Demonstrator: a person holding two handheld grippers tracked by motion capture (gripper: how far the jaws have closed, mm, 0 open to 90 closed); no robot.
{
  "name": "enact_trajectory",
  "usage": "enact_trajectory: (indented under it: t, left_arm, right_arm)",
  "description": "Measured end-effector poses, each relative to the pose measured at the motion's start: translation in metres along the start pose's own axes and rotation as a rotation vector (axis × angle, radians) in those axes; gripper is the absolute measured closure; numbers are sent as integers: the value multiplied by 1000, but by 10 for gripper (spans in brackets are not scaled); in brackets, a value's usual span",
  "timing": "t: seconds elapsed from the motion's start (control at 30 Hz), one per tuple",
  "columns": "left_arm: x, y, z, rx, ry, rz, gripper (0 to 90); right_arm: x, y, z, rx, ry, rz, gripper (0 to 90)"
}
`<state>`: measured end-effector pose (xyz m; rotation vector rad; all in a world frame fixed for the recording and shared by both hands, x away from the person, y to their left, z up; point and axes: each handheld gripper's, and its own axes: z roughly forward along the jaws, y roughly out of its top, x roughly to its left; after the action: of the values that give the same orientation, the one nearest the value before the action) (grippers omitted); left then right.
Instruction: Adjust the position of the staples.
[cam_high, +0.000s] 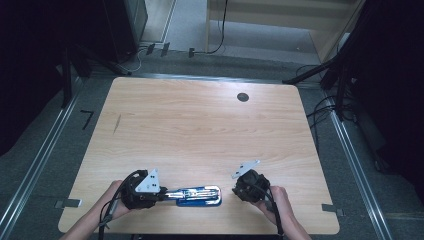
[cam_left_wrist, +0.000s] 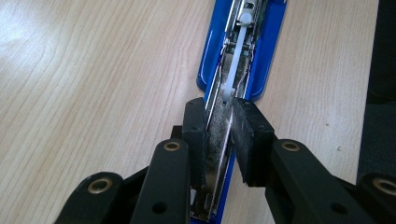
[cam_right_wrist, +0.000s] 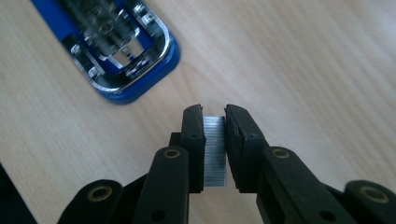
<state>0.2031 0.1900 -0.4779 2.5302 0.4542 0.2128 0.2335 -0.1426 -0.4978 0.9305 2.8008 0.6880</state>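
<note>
left gripper (cam_left_wrist: 218, 140): fingers clamp the opened blue stapler (cam_high: 200, 195), low centre of the bench (cam_high: 200, 125) | right gripper (cam_right_wrist: 215, 149): fingers pinch a staple strip (cam_right_wrist: 215, 154), just beside stapler's end

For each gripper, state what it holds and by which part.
The left gripper clamps the open stapler by its metal magazine rail, at the rear end. The right gripper pinches a strip of staples by its two long sides.
</note>
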Motion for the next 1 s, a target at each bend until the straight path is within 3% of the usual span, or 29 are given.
enact_trajectory:
  t: [0.13,0.43,0.5,0.6,0.77,0.93,1.0]
  left_arm:
    - [0,0,0,3,2,5,764]
    - [0,1,0,4,3,11,764]
    - [0,1,0,3,0,10,764]
    - [1,1,1,2,-2,15,764]
    - [1,1,1,0,-5,15,764]
    - [1,1,1,-1,-7,17,764]
    - [1,1,1,-1,-6,17,764]
  right_arm:
    - [9,-2,6,20,6,-30,792]
    - [16,-2,10,58,15,-42,768]
    - [15,-2,9,45,26,-17,728]
    - [12,-2,6,21,49,64,688]
    - [13,0,7,37,15,149,702]
    - [14,1,8,47,-15,179,724]
    - [13,1,9,54,-4,200,730]
